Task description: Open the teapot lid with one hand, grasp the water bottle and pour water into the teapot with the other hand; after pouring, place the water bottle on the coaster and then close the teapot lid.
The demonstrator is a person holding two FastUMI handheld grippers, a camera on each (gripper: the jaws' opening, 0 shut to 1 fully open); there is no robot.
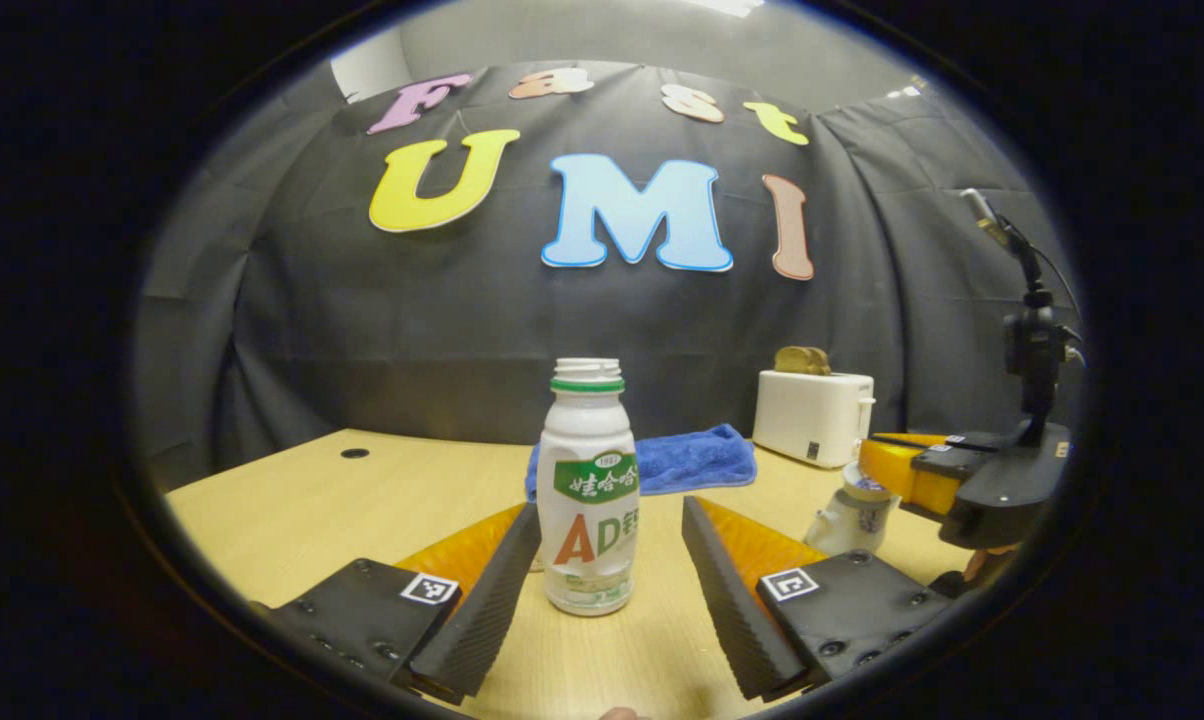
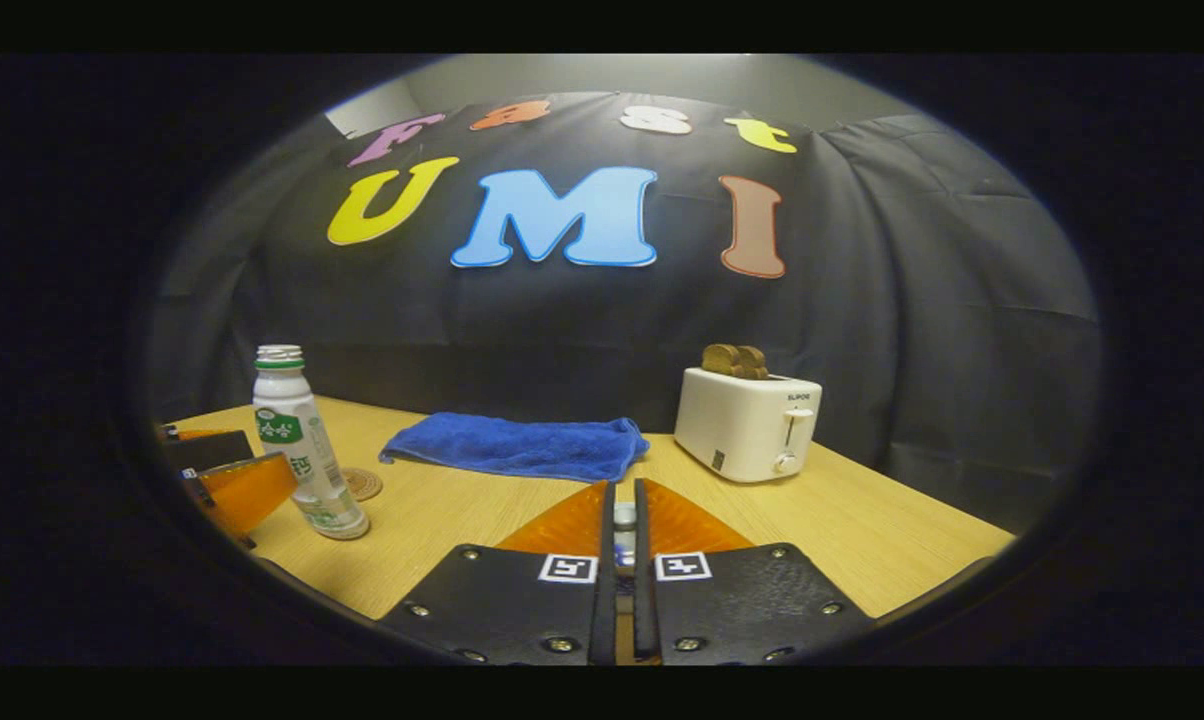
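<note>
While the left gripper (image 1: 610, 560) stands spread, the uncapped water bottle (image 1: 588, 490) sits upright between its 2 fingers, neither visibly pressing | label: "AD" | right gripper (image 2: 623, 525) pinches the teapot lid's knob (image 2: 624, 520) | coaster (image 2: 362, 483) just behind bottle | teapot (image 1: 855, 515) right of bottle | toaster (image 2: 749, 422) marked "SLIPOO" near table's (image 2: 862, 530) back edge, beside blue towel (image 2: 522, 445).

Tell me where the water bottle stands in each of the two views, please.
Left gripper view: the water bottle stands at the centre, between the open fingers of the left gripper.
Right gripper view: the bottle stands far left, beside the round coaster.
Shared landmark: the blue towel lying behind it.
</note>
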